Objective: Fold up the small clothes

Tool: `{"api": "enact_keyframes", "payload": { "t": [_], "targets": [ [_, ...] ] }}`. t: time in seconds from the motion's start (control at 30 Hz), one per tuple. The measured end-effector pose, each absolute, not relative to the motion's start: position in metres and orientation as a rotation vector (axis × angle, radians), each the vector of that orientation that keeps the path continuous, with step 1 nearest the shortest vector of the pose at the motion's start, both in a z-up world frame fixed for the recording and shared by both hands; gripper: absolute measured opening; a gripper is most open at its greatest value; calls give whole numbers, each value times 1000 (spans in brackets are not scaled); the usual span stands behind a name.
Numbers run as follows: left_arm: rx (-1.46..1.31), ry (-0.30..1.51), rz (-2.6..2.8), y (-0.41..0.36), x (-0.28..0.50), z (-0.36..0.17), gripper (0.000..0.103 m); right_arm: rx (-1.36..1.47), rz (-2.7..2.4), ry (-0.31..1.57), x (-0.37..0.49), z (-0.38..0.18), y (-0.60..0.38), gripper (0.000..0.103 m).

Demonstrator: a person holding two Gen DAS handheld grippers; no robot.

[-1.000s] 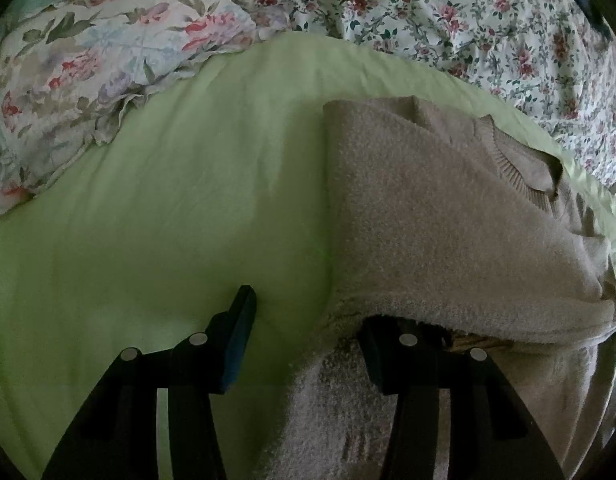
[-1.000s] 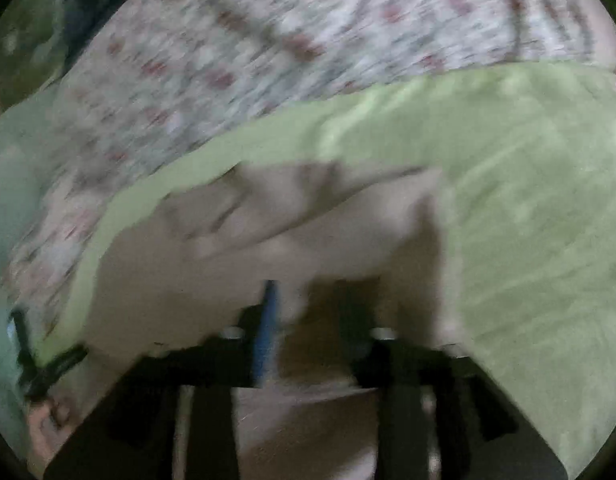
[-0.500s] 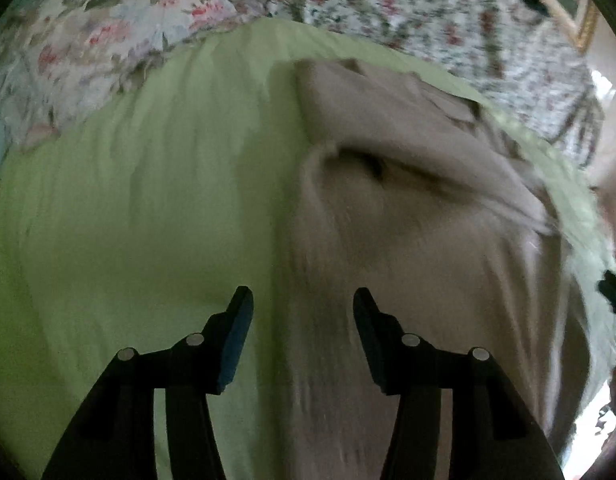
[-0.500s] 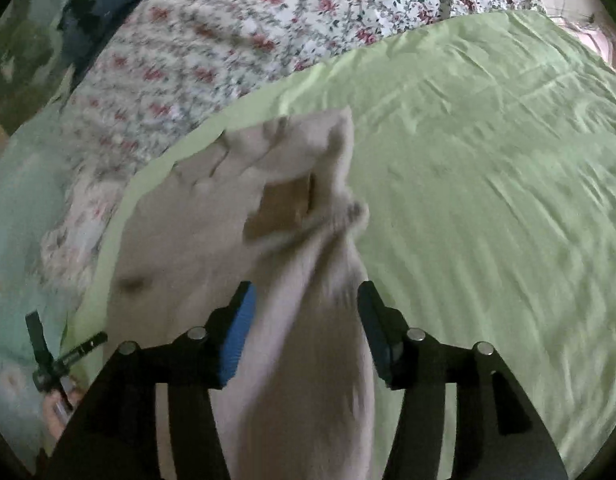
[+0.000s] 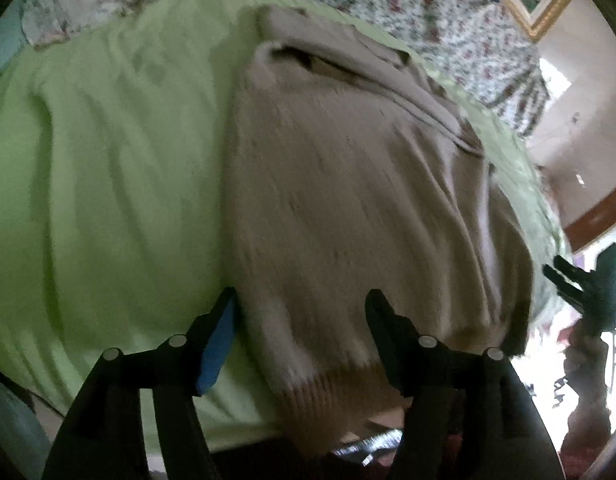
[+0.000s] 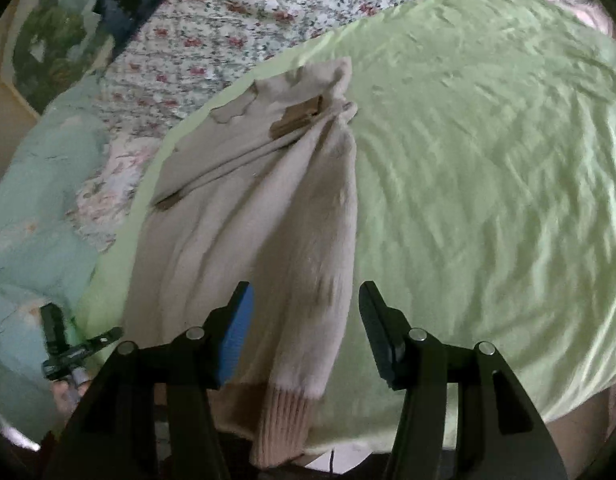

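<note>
A beige knit sweater [image 5: 348,200] lies lengthwise on the green sheet [image 5: 107,160], its sides folded in. Its ribbed hem [image 5: 340,392] hangs over the near bed edge. My left gripper [image 5: 301,312] hovers above the hem end with its jaws opening; the cloth lies under the gap and neither pad presses on it. In the right wrist view the sweater [image 6: 235,240] shows a folded sleeve with a ribbed cuff [image 6: 283,420] at the bed edge. My right gripper [image 6: 303,312] stands open over that sleeve, and nothing is pinched.
A floral quilt [image 5: 408,8] and a floral pillow [image 5: 87,4] lie at the far side of the bed. Pale blue bedding [image 6: 27,220] is bunched left of the sweater. Bare green sheet [image 6: 488,180] stretches to the right. A framed picture [image 5: 540,0] hangs on the wall.
Both grippers let go of the sweater's folded cloth and drew back toward the near bed edge. Their jaws stand wider, and the sweater now lies flat and long.
</note>
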State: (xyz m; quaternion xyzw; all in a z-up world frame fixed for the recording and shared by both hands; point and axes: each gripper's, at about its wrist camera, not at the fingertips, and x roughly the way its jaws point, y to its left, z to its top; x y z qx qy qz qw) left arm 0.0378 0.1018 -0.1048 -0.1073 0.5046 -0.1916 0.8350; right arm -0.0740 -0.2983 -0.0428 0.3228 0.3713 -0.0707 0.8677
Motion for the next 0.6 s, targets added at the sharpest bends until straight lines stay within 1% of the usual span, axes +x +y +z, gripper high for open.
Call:
{"api": "enact_keyframes", "payload": {
  "t": [0.27, 0.5, 0.6],
  "targets": [
    [-338, 1066, -533, 108, 7, -120, 67, 757, 15, 828, -103, -79, -293, 56],
    [-381, 1048, -580, 111, 2, -126, 66, 744, 213, 832, -87, -101, -271, 56],
    [-359, 1050, -575, 109, 5, -126, 61, 762, 242, 809, -88, -102, -271, 54]
  ]
}}
